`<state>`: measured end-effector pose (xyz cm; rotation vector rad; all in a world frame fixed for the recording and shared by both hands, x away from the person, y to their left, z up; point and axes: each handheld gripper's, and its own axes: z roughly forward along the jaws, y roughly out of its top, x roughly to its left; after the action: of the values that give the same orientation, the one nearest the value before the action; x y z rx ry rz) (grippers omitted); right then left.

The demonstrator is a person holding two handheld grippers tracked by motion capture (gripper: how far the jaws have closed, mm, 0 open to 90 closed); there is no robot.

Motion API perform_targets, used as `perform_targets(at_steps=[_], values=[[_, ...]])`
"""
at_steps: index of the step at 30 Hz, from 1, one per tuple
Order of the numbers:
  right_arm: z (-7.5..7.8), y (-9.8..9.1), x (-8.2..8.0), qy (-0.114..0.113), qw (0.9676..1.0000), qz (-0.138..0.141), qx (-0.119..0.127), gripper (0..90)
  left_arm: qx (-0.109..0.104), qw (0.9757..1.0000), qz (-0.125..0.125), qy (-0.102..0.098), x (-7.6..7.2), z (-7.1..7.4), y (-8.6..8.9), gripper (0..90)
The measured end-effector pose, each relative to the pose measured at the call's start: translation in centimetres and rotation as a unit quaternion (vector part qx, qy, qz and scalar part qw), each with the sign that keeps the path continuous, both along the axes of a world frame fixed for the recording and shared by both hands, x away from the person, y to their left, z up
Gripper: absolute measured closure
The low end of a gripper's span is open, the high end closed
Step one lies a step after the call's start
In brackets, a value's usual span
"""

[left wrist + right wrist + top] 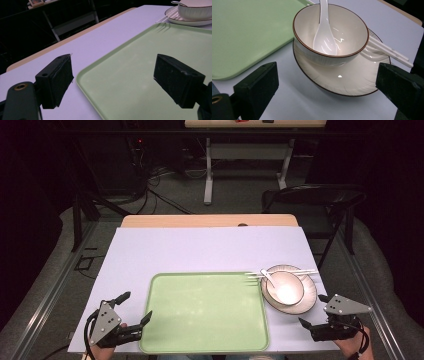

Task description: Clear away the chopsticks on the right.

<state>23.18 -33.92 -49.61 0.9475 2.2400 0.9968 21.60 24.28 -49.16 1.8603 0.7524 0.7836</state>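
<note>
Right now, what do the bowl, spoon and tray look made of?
Bowl: looks like glazed ceramic, glossy cream with a brown rim line and sharp highlights.
Spoon: white and very shiny, ceramic or melamine; the look leaves it open.
Tray: probably plastic, pale green, dull satin surface with a moulded raised lip.

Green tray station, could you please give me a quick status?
Left gripper, right gripper open, empty. Pale green plastic tray bare. White ceramic bowl, spoon inside, on plate beside it.

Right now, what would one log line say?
left claw: open, at tray corner | right claw: open, near plate | bowl: holds spoon
</note>
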Motion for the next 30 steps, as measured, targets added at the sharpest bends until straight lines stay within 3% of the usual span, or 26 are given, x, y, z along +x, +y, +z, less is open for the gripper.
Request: perform_targets(at_steps=[5, 14, 18, 30], values=[[0.2, -0.1, 0.2, -0.002, 0.9999, -0.001, -0.011, 3.4, 0.002, 1.0000, 0.000, 0.001, 0.1, 0.0, 0.0, 15.7], [1.4, -0.6, 1.6, 0.030, 0.9992, 0.003, -0.027, 0.0, 0.002, 1.0000, -0.001, 0.003, 0.3, -0.1, -0.2, 15.7], [2.3, -0.5, 2.8, 0.043, 0.9983, 0.013, -0.038, 0.0, 0.003, 1.0000, -0.003, 0.003, 0.3, -0.1, -0.2, 15.7], [5.7, -0.4, 7.5, 0.046, 0.9963, 0.026, -0.069, 0.0, 0.002, 1.0000, -0.001, 0.003, 0.3, -0.1, -0.2, 15.7]])
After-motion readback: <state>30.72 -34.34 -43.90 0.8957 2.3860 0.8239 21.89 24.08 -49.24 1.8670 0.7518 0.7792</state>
